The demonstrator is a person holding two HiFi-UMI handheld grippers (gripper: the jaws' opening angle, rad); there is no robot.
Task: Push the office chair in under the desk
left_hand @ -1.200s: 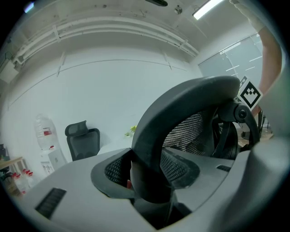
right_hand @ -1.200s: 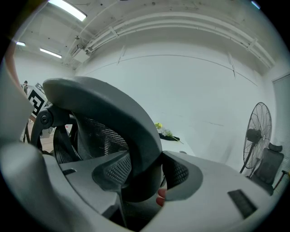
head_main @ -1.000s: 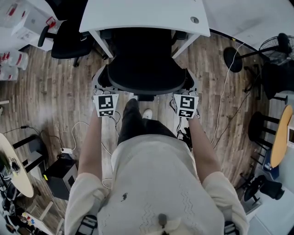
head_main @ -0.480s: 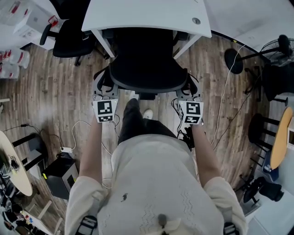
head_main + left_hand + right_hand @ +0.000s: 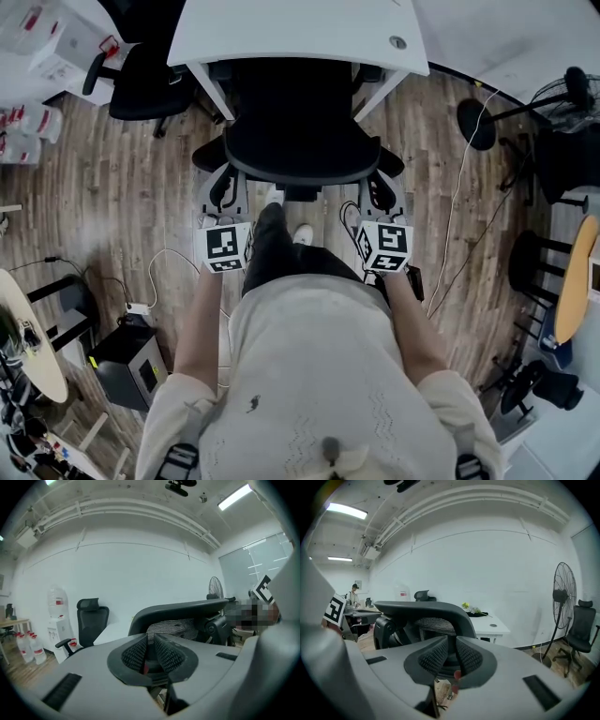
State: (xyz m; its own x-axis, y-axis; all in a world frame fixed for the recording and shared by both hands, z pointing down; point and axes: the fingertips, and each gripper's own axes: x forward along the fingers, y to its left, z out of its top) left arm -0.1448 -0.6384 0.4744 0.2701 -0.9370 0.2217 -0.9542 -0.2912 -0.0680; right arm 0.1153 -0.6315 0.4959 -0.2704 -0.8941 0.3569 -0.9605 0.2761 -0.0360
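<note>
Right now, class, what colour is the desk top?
The desk top is white; the head view shows it best.

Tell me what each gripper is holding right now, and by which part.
Nothing. The jaws of the left gripper and the right gripper have just been closing and are all but shut, with nothing between them. The chair stands just beyond them.
</note>
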